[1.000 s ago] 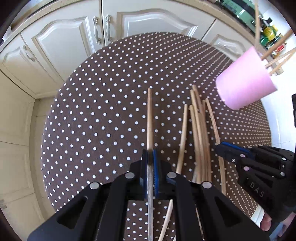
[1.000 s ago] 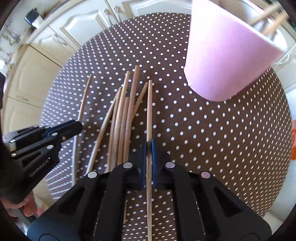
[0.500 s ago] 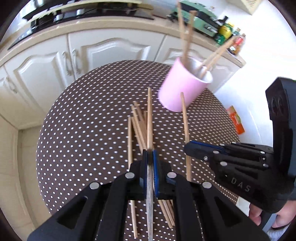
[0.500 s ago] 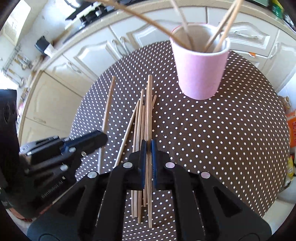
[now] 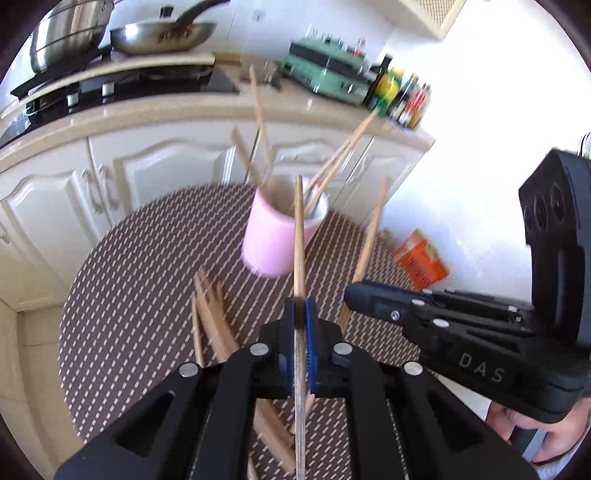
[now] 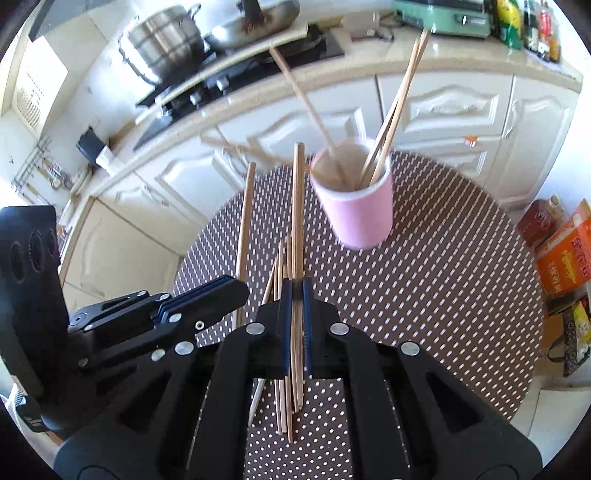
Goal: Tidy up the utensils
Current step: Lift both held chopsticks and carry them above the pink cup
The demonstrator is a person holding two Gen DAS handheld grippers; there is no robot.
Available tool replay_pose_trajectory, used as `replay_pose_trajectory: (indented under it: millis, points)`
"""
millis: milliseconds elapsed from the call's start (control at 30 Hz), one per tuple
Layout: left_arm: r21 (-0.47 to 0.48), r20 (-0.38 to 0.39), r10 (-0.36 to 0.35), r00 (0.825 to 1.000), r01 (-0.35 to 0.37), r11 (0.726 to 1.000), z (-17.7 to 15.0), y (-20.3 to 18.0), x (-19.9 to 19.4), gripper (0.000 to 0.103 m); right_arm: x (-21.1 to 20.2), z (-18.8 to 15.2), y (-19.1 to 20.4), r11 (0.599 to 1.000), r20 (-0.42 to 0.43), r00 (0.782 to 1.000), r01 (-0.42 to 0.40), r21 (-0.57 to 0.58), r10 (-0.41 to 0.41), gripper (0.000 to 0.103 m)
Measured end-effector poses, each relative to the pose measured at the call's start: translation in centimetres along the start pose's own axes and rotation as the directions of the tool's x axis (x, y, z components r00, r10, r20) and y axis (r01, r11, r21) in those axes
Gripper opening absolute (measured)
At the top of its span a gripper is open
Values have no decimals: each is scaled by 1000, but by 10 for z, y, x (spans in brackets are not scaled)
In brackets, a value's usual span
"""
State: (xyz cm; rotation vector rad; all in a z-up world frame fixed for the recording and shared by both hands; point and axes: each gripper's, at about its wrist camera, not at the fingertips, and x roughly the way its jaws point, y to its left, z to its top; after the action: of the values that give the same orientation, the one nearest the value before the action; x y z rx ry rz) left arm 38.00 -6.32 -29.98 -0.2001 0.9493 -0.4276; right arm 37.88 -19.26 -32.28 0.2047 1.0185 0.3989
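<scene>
A pink cup [image 5: 275,236] [image 6: 360,206] stands upright on the round brown polka-dot table [image 5: 129,280] [image 6: 443,288], with several wooden chopsticks leaning out of it. More chopsticks [image 5: 212,314] [image 6: 282,406] lie loose on the cloth in front of it. My left gripper [image 5: 300,306] is shut on one chopstick [image 5: 299,236] whose tip points at the cup. My right gripper [image 6: 296,286] is shut on another chopstick [image 6: 297,206], raised above the pile. Each gripper shows in the other's view: the right gripper [image 5: 356,291] and the left gripper [image 6: 236,288], each with its stick.
White cabinets [image 5: 147,166] and a counter with a hob, pot [image 6: 162,37] and pan [image 5: 162,35] stand behind the table. Bottles [image 5: 402,99] and a green appliance [image 5: 325,74] sit on the counter. Orange boxes [image 6: 565,254] lie on the floor at the right.
Both grippers have risen from the table, each lifting a chopstick off the cloth. The views have tilted up, and the cup and the counter now show beyond the sticks.
</scene>
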Motion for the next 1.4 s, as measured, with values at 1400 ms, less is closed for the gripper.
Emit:
replay_pose_trajectory:
  millis: [1400]
  points:
    - [-55,417,225,881,-223,973,163,-25,70,6,-23,156,-40,996,181,982,-32,-89,47,6]
